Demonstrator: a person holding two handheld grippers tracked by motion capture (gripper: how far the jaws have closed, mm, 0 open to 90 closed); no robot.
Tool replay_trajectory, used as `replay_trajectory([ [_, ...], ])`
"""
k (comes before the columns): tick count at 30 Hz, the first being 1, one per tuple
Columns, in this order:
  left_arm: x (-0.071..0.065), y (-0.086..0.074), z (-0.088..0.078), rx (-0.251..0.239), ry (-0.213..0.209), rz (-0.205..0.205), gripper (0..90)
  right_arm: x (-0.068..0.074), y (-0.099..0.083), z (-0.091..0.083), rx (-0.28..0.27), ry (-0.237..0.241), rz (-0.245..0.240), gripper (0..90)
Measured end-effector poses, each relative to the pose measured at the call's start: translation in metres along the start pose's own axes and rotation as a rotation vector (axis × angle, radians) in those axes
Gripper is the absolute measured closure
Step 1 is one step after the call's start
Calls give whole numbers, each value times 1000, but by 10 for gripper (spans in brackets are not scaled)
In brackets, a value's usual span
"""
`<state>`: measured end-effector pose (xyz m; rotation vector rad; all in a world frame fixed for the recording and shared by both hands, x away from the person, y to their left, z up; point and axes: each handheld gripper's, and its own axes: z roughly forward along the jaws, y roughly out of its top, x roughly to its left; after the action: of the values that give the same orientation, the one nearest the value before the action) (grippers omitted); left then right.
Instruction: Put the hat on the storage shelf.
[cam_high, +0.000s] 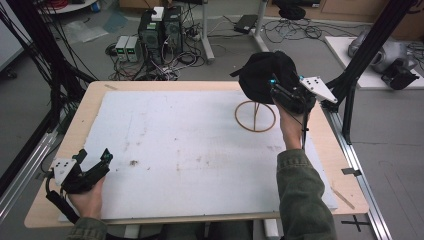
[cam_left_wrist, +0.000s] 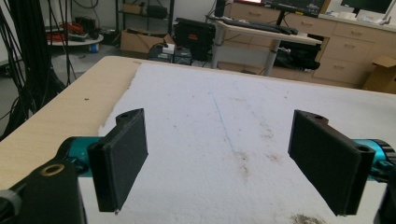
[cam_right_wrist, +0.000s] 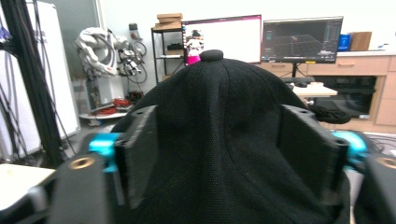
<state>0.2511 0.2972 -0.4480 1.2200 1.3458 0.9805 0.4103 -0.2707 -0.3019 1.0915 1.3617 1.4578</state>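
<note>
Resting low at the near left corner of the table (cam_high: 60, 200), on the white sheet (cam_high: 190, 150), left gripper (cam_high: 92, 167) in the left hand (cam_high: 87, 200), jaws spread wide with nothing between them and only stained sheet (cam_left_wrist: 219, 140) ahead. Farther up the right side, a green sleeve (cam_high: 302, 195) leading to the right hand (cam_high: 291, 125), raised near the far right edge. At its end the right gripper (cam_high: 280, 92), jaws standing well apart with the black cap (cam_high: 267, 75) between them, pads beside the cloth at either side, no firm pinch to be seen; jaws lately widening. Seen along that gripper, cap (cam_right_wrist: 219, 140) bulking between both jaws, top button uppermost. Beneath the cap, a wooden stand (cam_high: 256, 116) with a ring base on the sheet and a thin post rising into the cap. Beyond the table, computers (cam_high: 160, 30) and cables on the floor; monitors (cam_right_wrist: 261, 39) behind the cap.
</note>
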Motion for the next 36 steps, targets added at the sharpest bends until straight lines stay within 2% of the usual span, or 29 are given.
replay_trajectory([
  [3,0,0,0,-2,-1,-3,199,-1,1,1,15,29,9,121],
  [4,0,0,0,-2,0,-4,199,-1,1,1,22,30,8,116],
  [11,0,0,1,2,-1,-8,199,4,5,-4,20,31,-12,109],
  [16,0,0,1,1,-4,-8,199,8,11,-13,11,-1,-26,110],
  [19,-1,0,0,-2,-4,-13,201,9,13,-18,12,1,-24,110],
  [21,-1,0,1,-7,-2,-16,201,11,13,-24,-3,10,-39,110],
  [25,0,0,1,-10,-2,-16,201,14,9,-33,-11,13,-62,110],
  [29,-1,0,1,-12,-1,-17,201,12,1,-40,2,8,-53,110],
  [36,0,0,1,-9,0,-17,201,9,-5,-52,-17,10,-58,110],
])
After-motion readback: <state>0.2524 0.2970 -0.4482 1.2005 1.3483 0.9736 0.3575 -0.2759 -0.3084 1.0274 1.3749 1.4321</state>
